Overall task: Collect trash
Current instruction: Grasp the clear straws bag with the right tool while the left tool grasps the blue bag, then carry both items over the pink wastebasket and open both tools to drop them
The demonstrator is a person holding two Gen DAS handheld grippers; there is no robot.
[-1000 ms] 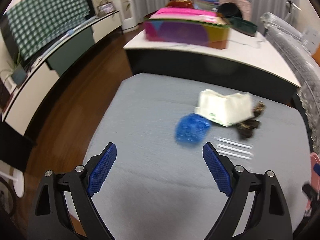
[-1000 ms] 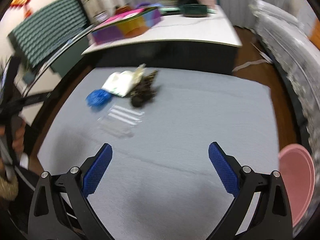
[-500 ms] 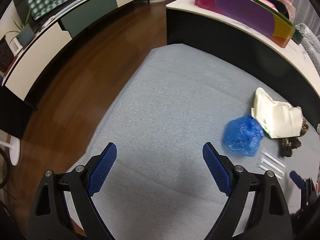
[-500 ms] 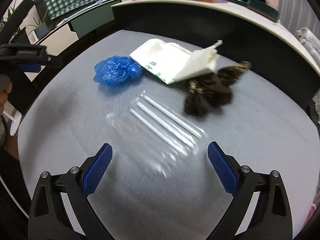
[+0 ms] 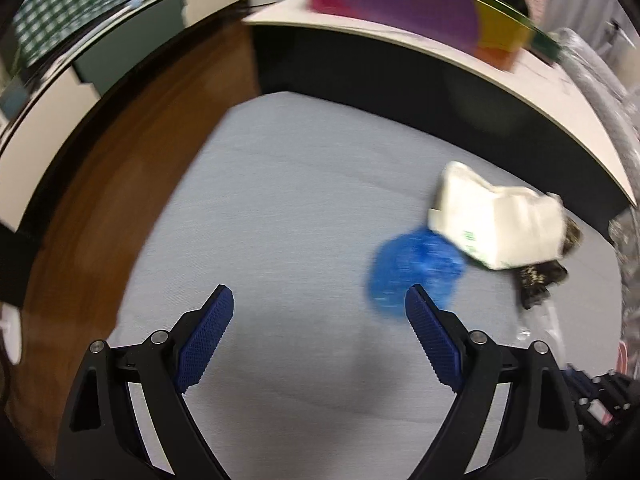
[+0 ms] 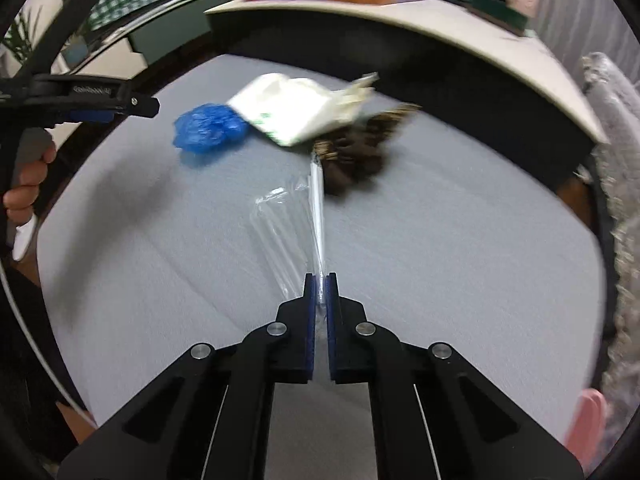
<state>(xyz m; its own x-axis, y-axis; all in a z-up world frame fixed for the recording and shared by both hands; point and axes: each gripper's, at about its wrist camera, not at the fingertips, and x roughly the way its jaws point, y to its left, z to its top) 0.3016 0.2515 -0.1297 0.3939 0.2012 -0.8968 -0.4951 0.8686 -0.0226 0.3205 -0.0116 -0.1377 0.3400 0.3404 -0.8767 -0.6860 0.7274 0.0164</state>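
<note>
My right tongs point(image 6: 320, 280) pinch the clear wrapper point(image 6: 286, 220) just below the white carton point(image 6: 296, 110); my left tongs point(image 5: 320, 312) stand spread beside the blue bag point(image 5: 412, 276).

A home living room. A grey mat point(image 5: 304, 208) lies on a brown wooden floor point(image 5: 120, 152). Beside it stands a low table point(image 5: 460, 60) with a pale top and dark sides, carrying a bright multicoloured box point(image 5: 400, 8). Along the wall runs a low white and green cabinet point(image 5: 100, 56), with a potted plant point(image 6: 20, 40) nearby.
</note>
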